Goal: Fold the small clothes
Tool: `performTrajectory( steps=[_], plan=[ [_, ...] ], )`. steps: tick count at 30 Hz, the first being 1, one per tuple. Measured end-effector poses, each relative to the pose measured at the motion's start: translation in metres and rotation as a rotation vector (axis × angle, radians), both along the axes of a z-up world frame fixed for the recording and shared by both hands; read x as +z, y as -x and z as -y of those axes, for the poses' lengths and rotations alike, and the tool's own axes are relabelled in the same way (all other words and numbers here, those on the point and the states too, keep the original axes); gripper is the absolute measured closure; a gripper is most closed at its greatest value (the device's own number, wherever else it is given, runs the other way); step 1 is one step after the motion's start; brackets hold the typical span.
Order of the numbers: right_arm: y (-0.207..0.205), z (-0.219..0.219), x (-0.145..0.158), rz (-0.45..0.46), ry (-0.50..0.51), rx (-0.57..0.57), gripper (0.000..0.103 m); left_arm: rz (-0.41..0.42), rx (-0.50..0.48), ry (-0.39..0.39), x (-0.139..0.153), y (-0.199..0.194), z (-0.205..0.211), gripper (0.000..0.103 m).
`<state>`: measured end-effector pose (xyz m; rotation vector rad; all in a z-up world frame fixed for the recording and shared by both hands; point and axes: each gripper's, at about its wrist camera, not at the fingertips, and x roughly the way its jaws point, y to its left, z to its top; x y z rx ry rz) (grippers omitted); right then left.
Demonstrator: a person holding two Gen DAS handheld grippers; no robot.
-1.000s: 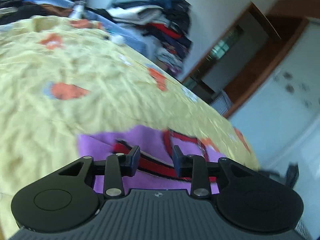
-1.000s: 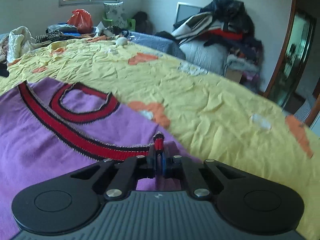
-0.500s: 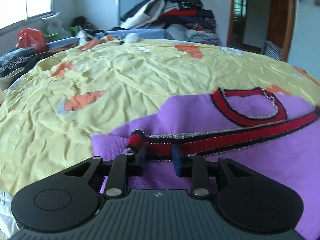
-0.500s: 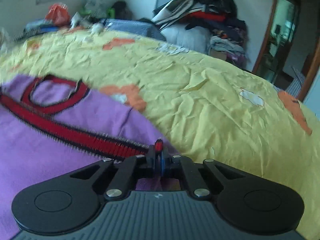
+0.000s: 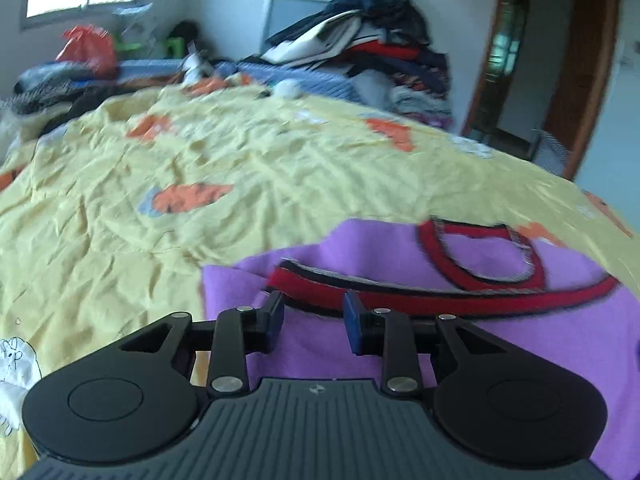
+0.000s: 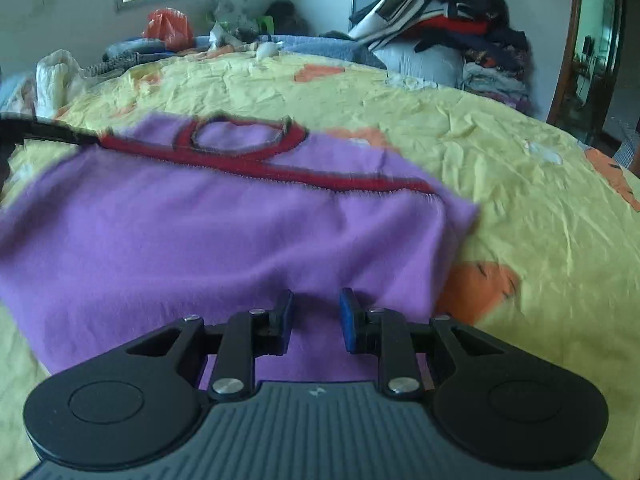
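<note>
Two views show the same purple garment (image 5: 360, 344) spread on a yellow bedsheet (image 5: 120, 208) printed with orange patches. In the left wrist view, the left gripper (image 5: 314, 322) sits low over the near left corner of the garment, its jaws parted with a clear gap and nothing between them; the red band (image 5: 400, 300) with dark edging lies just beyond the fingertips, and the red-trimmed neck opening (image 5: 484, 256) lies farther right. Behind the bed, a heap of clothes (image 5: 372, 52) is piled against the wall, beside a wooden door frame (image 5: 576, 80). In the right wrist view, the right gripper (image 6: 316, 318) hovers at the near edge of the garment (image 6: 240, 232), jaws also apart and holding nothing, purple cloth showing between the blue pads (image 6: 347, 320). The garment lies mostly flat, somewhat blurred, the red band (image 6: 320, 178) running across its far side below the neck opening (image 6: 240, 136). A thin black object (image 6: 52, 134) reaches in at the far left; what it is cannot be told.
</note>
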<state>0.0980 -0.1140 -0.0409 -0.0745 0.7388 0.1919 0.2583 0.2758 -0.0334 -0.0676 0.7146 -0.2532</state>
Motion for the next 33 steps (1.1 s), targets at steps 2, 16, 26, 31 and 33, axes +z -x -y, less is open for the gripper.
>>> performTrajectory(
  steps=[2, 16, 26, 31, 33],
  plan=[
    [0.005, 0.012, 0.001, -0.021, -0.012, -0.024, 0.08, -0.011, -0.018, -0.059, -0.006, 0.003, 0.009, 0.069],
    [0.039, 0.008, 0.024, 0.085, -0.031, -0.006, 0.077, -0.045, 0.037, 0.083, 0.001, 0.006, -0.024, 0.056],
    [0.025, 0.023, 0.008, 0.111, 0.095, -0.066, 0.1, 0.013, -0.034, -0.034, -0.033, 0.007, 0.009, 0.037],
    [0.036, 0.025, 0.018, 0.121, 0.015, -0.009, 0.098, -0.022, 0.012, 0.003, -0.023, 0.001, -0.01, 0.039],
    [0.032, 0.011, 0.014, 0.118, 0.052, 0.035, 0.098, -0.025, 0.006, 0.049, -0.016, 0.006, -0.012, 0.038]
  ],
)
